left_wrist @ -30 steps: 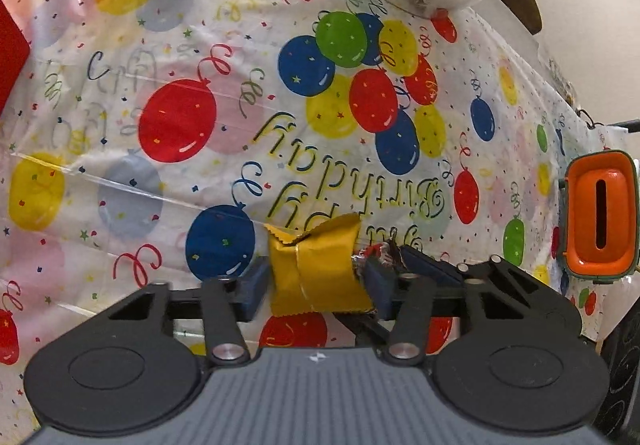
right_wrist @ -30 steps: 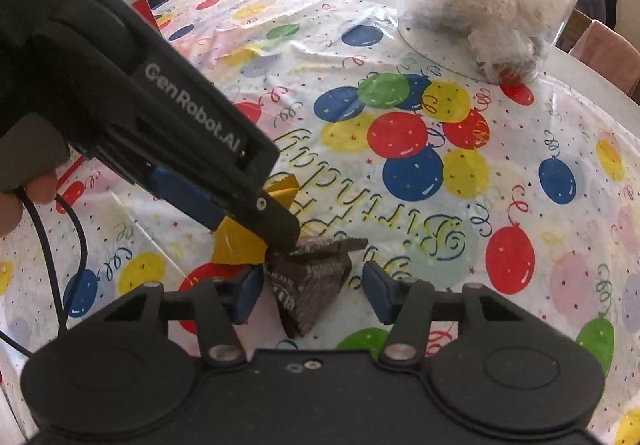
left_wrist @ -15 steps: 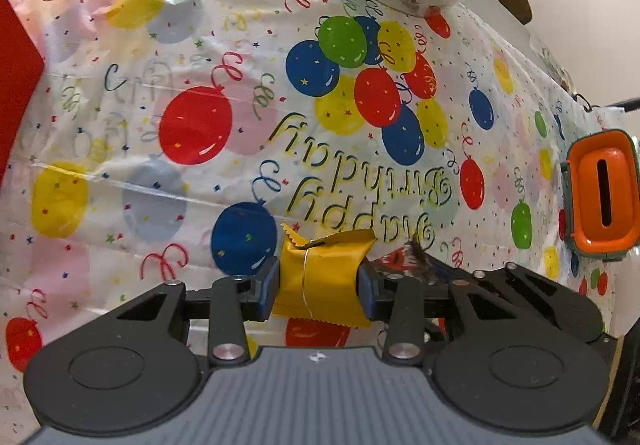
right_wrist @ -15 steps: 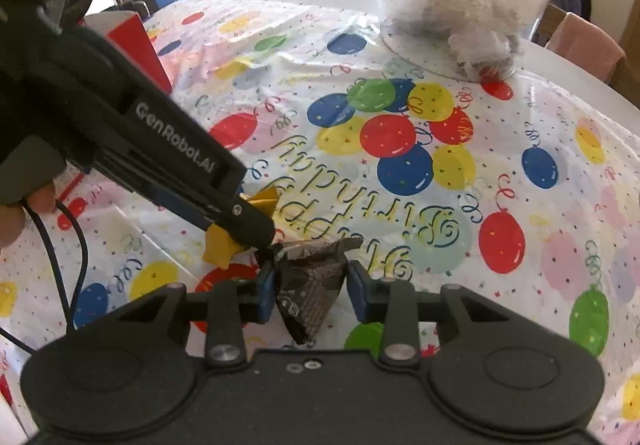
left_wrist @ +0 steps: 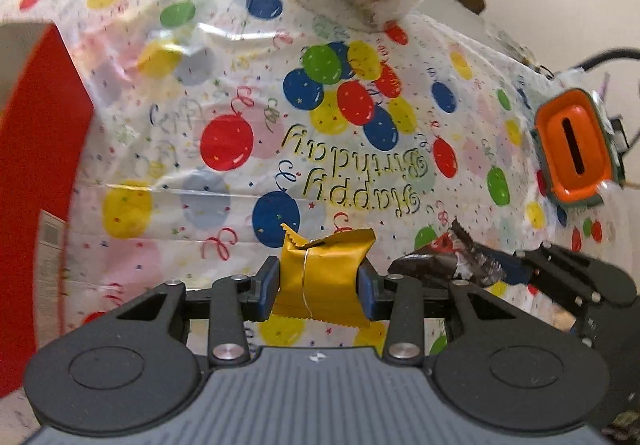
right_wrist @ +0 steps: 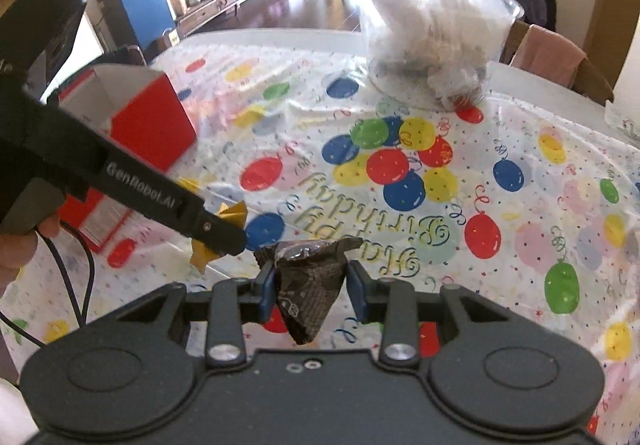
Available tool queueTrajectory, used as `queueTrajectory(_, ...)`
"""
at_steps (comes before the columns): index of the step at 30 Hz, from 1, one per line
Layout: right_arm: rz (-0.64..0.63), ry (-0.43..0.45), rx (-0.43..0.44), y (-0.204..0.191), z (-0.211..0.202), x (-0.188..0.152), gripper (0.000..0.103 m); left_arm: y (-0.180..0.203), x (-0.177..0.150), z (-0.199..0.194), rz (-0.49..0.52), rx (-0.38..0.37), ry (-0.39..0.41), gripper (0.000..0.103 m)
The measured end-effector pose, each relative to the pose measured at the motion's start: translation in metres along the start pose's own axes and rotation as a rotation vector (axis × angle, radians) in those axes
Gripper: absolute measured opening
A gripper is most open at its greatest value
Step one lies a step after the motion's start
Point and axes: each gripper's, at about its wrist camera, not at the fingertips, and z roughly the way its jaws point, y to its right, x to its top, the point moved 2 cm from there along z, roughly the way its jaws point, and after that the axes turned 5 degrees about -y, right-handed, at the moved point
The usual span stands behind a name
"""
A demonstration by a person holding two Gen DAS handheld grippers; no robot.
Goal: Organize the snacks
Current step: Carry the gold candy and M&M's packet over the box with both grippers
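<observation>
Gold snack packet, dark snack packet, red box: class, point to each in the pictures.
Gold snack packet (left_wrist: 320,281), left wrist view, middle of the wrapper.
Dark snack packet (right_wrist: 310,285), right wrist view, wrapper's front face.
Red box (right_wrist: 154,133), right wrist view, its red side.

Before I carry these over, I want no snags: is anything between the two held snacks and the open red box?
Nothing visible. The left gripper holds the gold packet, the right gripper the dark wrapper. Only bare balloon tablecloth lies toward the red box; the clear bag stands far off.
</observation>
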Motion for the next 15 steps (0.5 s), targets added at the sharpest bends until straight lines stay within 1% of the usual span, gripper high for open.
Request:
queueTrajectory(6, 0.025, 0.044, -0.010, -0.026, -0.024, 0.007, 0.035, -0.008, -0.010, -0.038, 0.088, 0.038, 0.052, 0.039)
queueTrajectory(9, 0.028, 0.068, -0.013, -0.044, -0.033, 0.012, 0.035, -0.018, -0.013, -0.059, 0.124, 0.072, 0.092, 0.039)
queueTrajectory(15, 0.031, 0.116, -0.022, -0.085, -0.042, 0.029, 0.035, -0.043, -0.020, -0.099, 0.183, 0.111, 0.165, 0.039)
